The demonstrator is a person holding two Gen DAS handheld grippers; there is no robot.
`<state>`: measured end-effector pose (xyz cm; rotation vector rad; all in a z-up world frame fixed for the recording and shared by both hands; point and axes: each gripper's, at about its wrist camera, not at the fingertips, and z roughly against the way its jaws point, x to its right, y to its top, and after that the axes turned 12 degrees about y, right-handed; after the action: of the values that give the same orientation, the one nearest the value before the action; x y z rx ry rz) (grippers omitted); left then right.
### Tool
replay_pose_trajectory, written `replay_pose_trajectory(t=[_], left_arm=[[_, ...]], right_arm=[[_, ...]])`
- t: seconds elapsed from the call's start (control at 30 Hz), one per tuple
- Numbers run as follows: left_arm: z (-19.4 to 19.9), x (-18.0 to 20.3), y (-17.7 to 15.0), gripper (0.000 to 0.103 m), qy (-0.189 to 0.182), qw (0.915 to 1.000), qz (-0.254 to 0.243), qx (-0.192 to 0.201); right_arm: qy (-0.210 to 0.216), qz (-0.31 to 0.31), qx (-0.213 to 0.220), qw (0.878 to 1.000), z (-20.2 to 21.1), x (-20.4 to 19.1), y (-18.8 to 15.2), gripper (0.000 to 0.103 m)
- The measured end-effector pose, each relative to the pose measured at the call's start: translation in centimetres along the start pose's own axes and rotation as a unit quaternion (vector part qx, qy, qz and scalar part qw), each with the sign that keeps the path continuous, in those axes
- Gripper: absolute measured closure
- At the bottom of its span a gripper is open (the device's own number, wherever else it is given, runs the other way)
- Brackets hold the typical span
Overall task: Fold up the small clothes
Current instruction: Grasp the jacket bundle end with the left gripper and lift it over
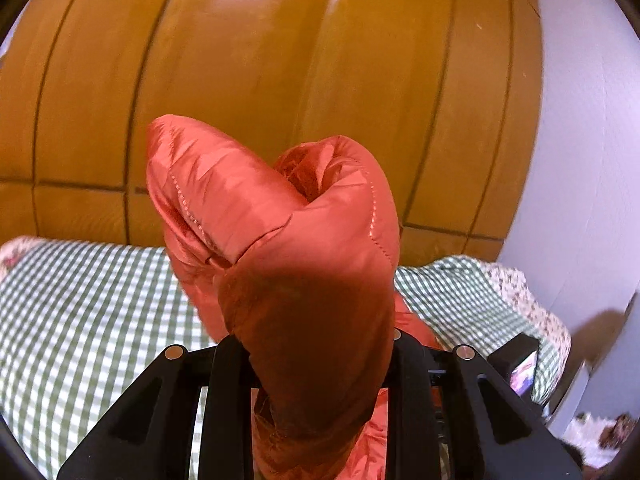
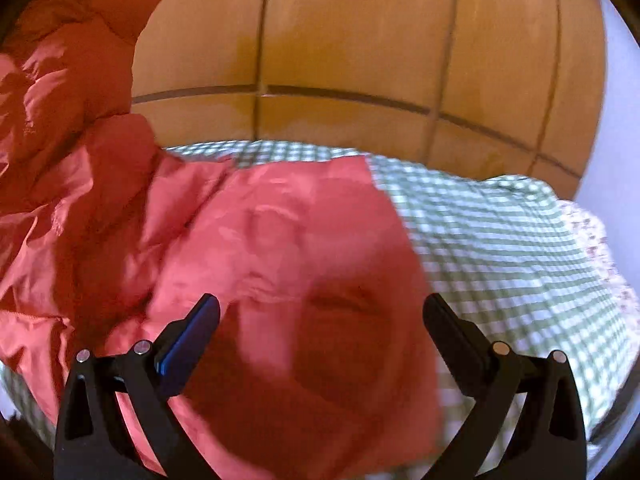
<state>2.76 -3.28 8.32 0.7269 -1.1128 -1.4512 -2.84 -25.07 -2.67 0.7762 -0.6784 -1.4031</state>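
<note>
A small orange-red quilted jacket (image 1: 280,240) is bunched between my left gripper's (image 1: 312,344) black fingers, which are shut on it and hold it up above the bed; its sleeve end rises in front of the camera. In the right wrist view the same jacket (image 2: 280,260) lies spread on the green-checked bed cover (image 2: 500,240), with its left part lifted up toward the top left. My right gripper (image 2: 320,312) is open and empty, its fingers (image 2: 196,332) apart just above the jacket's near part.
A wooden wardrobe (image 1: 280,60) with panelled doors stands behind the bed. A floral sheet edge (image 1: 532,304) shows at the bed's right side, by a pale wall (image 1: 592,160). The checked cover (image 1: 80,320) extends left.
</note>
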Motion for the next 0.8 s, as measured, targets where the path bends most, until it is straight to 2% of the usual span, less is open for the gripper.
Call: replay_pose_trajectory(t=[0.17,0.23,0.33,0.4,0.63,0.8], left_arm=[[-1.3,4.3,-0.7,0.080,-0.005,0.9970,-0.077,-0.005],[-1.7,6.8,-1.1,0.080,-0.005,0.9922,-0.124,-0.012],[-2.6,9.8,-2.5,0.080,-0.017,0.9820,-0.187,-0.019],[-3.1,11.4,-3.4,0.080,-0.026,0.9767,-0.212,-0.020],[-6.2,15.7,-7.3,0.080,-0.054,0.9634,-0.259,-0.043],[-6.8,16.7,-9.7,0.077,-0.070,0.9571,-0.278,-0.045]], right_arm=[[-0.019,-0.081,-0.035,0.996,-0.1,4.4,-1.9,0.002],[0.005,-0.124,-0.041,0.991,-0.5,6.0,-2.9,0.002],[0.060,-0.204,-0.054,0.976,-1.4,8.0,-4.2,0.002],[0.088,-0.249,-0.057,0.963,-1.7,9.2,-5.0,0.002],[0.096,-0.242,-0.051,0.964,-1.4,9.2,-5.2,0.002],[0.101,-0.238,-0.055,0.964,-0.9,9.9,-4.9,0.002]])
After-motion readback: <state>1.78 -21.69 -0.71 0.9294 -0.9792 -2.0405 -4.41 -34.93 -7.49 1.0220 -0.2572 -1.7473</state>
